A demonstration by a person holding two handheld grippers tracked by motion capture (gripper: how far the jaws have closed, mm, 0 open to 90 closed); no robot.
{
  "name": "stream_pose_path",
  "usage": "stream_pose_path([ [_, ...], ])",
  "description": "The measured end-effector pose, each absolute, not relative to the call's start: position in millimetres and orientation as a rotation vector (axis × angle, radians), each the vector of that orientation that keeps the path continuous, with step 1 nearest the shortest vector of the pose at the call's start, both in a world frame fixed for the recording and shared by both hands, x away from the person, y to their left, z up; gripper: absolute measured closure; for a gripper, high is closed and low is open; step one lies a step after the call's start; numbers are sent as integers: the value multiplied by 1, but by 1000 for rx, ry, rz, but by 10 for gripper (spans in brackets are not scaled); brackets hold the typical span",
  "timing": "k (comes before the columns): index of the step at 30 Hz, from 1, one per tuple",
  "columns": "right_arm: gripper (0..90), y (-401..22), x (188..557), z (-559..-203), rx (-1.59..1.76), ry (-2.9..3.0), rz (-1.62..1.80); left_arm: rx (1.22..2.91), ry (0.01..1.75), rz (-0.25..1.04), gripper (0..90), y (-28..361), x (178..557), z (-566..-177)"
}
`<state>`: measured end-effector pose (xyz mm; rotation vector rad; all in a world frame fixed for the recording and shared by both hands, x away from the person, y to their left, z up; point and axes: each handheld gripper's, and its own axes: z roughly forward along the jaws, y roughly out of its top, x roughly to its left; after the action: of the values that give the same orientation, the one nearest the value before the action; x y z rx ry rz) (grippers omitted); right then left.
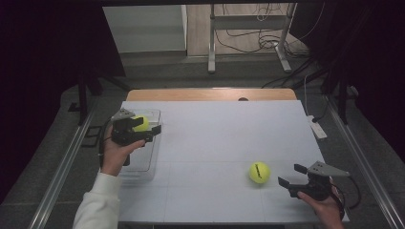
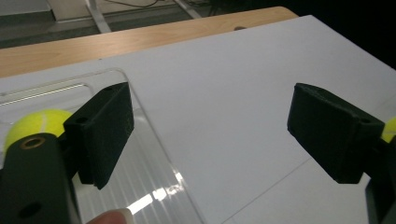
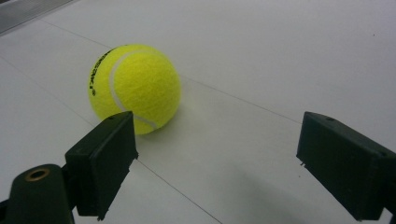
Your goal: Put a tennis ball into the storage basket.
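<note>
left gripper (image 1: 152,129) being held spread over clear bin (image 1: 155,164); right gripper (image 1: 292,175) spread, tennis ball (image 1: 259,172) at nine o'clock.

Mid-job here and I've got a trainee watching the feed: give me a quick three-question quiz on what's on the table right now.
1. True or false: the left gripper grips a tennis ball.
2. Where does the ball in the clear bin lie? A) at the far end of the bin, B) on the white table sheet, C) between the right gripper's jaws.
3. Which gripper is nearest the tennis ball on the sheet?

Key:
1. False: its jaws stand open with nothing between them.
2. A: the ball in the bin sits behind the left gripper.
3. The right gripper, open and just to the ball's right, not touching it.
</note>
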<state>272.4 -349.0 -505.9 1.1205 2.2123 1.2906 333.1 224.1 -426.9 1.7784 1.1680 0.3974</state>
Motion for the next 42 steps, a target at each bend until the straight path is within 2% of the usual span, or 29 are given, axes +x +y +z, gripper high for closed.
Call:
stream_pose_path([
  [12,122,-350,272,-505,1118,2205,1293,1786,1081,331,155,199,322,-430],
  [42,122,-351,273,-505,1115,2209,1307,1856,1007,297,155,162,317,-434],
])
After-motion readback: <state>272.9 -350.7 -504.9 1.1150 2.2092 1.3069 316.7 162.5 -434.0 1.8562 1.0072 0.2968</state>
